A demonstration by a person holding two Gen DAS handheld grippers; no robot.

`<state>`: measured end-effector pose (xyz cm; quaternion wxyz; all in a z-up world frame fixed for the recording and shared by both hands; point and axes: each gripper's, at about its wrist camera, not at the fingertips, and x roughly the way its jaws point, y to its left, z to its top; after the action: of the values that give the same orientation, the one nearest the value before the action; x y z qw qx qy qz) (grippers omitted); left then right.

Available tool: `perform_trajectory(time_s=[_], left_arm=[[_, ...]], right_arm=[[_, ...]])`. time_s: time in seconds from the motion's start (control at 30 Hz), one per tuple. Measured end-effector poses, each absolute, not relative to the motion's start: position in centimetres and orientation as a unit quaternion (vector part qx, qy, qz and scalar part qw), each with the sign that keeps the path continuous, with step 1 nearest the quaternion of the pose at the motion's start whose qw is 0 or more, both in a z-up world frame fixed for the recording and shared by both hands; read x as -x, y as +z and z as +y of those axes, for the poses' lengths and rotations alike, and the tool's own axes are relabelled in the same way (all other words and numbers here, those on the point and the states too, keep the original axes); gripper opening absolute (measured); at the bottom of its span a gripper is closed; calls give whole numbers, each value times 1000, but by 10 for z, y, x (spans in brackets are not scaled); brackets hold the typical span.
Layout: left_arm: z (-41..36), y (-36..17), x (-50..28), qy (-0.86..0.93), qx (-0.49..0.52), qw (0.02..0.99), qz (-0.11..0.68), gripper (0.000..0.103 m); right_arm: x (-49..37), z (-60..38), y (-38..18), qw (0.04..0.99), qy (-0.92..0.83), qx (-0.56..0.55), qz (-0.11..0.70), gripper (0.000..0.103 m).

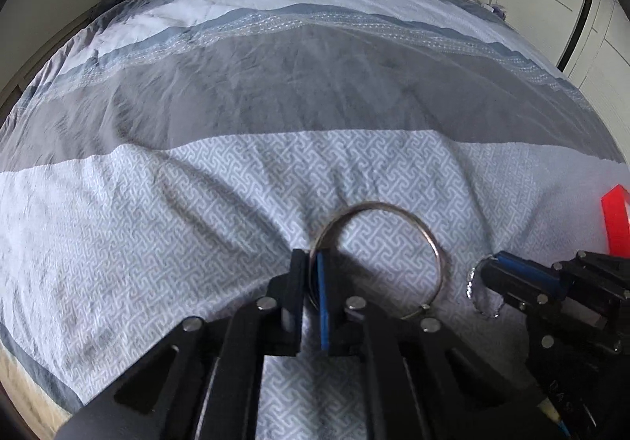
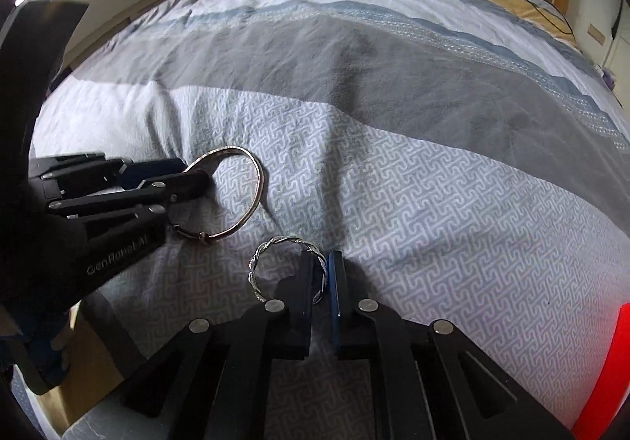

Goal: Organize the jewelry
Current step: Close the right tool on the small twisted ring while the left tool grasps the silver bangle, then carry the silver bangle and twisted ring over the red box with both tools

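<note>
Two bangles lie on the quilt, each pinched by closed jaws: left gripper on the plain bangle, right gripper on the twisted bangle. Thin metal could slip or twist from either grip on lifting, or snag fabric. A red object is cut off; no jewelry box shows.

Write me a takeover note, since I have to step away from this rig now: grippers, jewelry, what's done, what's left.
Left gripper: shut on the plain bangle, at its left rim.
Right gripper: shut on the twisted bangle.
Both bangles lie on the patterned bedspread, side by side, apart.
Done: both gripped. Left: lift and put away; something red shows at the right edge, unclear what.
</note>
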<state>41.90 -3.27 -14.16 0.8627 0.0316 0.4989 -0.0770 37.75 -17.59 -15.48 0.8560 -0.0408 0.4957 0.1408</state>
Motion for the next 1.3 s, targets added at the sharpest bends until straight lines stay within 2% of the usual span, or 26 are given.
perform_trajectory(time_s=[0.17, 0.57, 0.8, 1.07, 1.3], left_arm=[[-26, -123, -398, -74, 5, 870, 488, 4], [-39, -47, -319, -79, -33, 888, 451, 4], [-47, -15, -275, -83, -53, 895, 435, 4], [-104, 9, -244, -129, -76, 895, 420, 4], [-196, 13, -232, -213, -81, 880, 417, 4]], right_arm=[[-354, -196, -128, 868, 137, 16, 476, 5], [-265, -231, -50, 895, 112, -23, 432, 5], [-214, -254, -24, 905, 95, -42, 413, 5], [-168, -313, -25, 909, 55, -68, 408, 5], [-147, -395, -36, 905, -6, -81, 417, 5]])
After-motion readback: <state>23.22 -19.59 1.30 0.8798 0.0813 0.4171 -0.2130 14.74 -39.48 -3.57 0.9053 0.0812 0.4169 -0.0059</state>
